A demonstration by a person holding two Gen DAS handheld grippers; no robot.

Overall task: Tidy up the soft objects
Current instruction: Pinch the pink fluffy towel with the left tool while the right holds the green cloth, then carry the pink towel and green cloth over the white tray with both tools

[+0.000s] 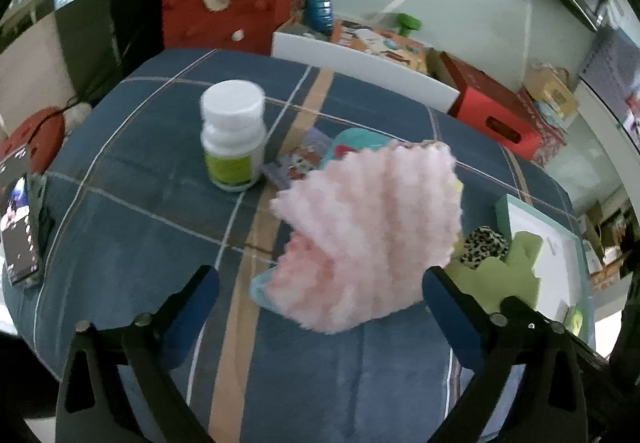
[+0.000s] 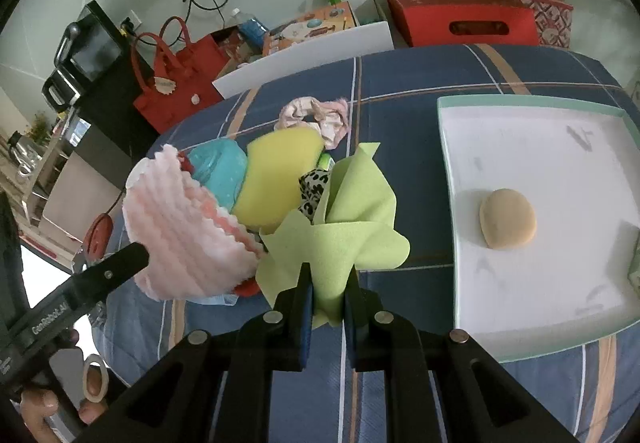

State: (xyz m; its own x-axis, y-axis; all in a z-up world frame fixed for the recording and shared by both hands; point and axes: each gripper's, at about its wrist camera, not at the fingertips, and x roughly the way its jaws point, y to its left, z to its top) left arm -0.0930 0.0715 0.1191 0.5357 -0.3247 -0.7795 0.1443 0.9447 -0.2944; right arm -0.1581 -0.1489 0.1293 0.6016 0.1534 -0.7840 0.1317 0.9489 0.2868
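Note:
A fluffy pink ribbed cloth point(image 1: 368, 231) lies bunched on a heap of soft things on the blue plaid bedcover point(image 1: 140, 223). My left gripper point(image 1: 320, 279) stands wide open around its near edge. The right pad point(image 1: 444, 299) brushes the cloth and the left pad point(image 1: 200, 295) is clear of it. My right gripper point(image 2: 328, 307) is shut on a light green cloth point(image 2: 340, 231), raised beside the heap. The heap also holds a yellow sponge point(image 2: 280, 171), a teal object point(image 2: 220, 171) and a leopard scrunchie point(image 2: 314, 191). A beige round pad point(image 2: 508, 219) lies in the white tray point(image 2: 532, 99).
A white pill bottle point(image 1: 234, 139) stands upright left of the heap. A pink scrunchie point(image 2: 316, 115) lies behind it. A phone point(image 1: 20, 227) sits at the left edge. A red bag point(image 1: 224, 11), boxes and a red carton point(image 2: 460, 15) line the far side.

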